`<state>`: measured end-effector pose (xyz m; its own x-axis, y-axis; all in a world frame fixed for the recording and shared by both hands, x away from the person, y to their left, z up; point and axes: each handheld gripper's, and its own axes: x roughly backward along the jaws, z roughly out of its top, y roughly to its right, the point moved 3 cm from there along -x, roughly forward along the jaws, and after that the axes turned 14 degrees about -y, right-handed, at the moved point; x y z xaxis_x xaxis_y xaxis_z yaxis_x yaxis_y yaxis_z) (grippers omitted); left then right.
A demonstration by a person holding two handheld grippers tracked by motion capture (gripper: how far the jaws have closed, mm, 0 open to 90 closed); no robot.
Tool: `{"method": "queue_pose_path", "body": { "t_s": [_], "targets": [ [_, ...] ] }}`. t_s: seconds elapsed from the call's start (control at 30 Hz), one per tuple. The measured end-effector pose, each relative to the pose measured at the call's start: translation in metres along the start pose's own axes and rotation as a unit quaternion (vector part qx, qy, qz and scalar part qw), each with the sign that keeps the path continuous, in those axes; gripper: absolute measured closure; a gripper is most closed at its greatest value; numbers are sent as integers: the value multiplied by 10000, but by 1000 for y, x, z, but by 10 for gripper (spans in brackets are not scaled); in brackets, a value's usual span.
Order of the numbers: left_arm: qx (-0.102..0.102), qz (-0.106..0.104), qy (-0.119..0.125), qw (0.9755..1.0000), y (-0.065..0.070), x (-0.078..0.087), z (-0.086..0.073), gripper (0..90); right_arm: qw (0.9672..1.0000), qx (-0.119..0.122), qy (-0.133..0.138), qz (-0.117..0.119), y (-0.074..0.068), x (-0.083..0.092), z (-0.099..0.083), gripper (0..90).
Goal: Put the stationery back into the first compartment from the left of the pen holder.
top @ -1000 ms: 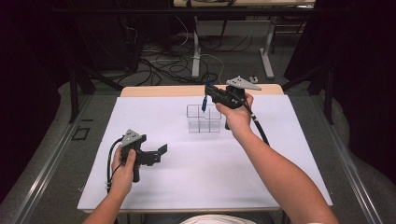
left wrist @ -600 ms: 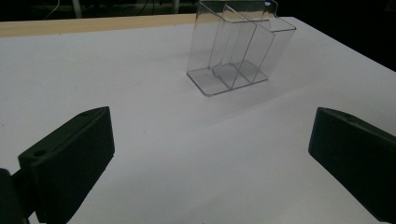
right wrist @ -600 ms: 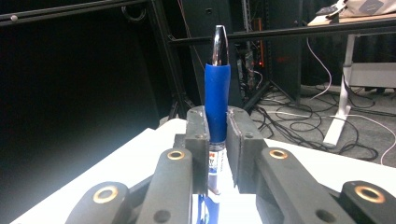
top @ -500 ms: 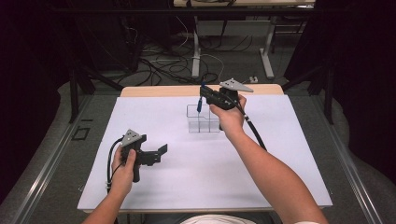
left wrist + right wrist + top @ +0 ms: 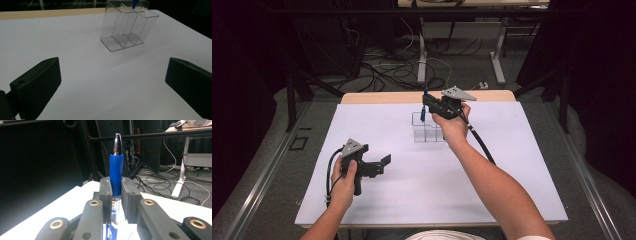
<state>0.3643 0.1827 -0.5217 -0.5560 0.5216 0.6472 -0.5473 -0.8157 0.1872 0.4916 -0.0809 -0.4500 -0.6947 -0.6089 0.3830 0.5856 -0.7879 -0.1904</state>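
Desk (image 5: 377, 130) surface is lying white and almost bare, carrying one clear holder (image 5: 428, 128) that is standing near the middle of the far edge; in the left gripper view the clear holder (image 5: 126, 25) is showing three open-topped compartments side by side. Two grippers are working here. Since a second ago the right gripper (image 5: 426, 101) has been shifting from just beside the holder's right end to a spot over it and sinking a little, so the single pen (image 5: 423, 111) it carries is now hanging upright with its lower end down among the holder's walls. I judge that the insertion is nearly finished and that only lowering and letting go are left. The right gripper view is showing the jaws clamped together on the pen (image 5: 116, 173), squeezing the blue grip below the silver tip, which is pointing upward. Which compartment the pen is entering I cannot tell. The left gripper (image 5: 384, 162) is resting on the desk well toward the near left corner, unmoved over that second, its jaws standing wide apart with nothing between them.
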Motion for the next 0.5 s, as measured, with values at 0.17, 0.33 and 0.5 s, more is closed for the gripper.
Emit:
{"method": "queue_pose_path", "body": {
  "t_s": [0.17, 0.33, 0.5],
  "targets": [
    [-26, 18, 4, 10000, -1, 1, 0, 1, 10000, -2, -39, -45, 0, -4, -3, 796],
    [-20, 17, 6, 10000, -1, 1, 0, 1, 9999, 57, -66, -62, 0, -10, -6, 795],
    [36, -2, 27, 10000, -1, 1, 0, 1, 9999, 75, -142, -43, -1, -15, -9, 795]
  ]
}}
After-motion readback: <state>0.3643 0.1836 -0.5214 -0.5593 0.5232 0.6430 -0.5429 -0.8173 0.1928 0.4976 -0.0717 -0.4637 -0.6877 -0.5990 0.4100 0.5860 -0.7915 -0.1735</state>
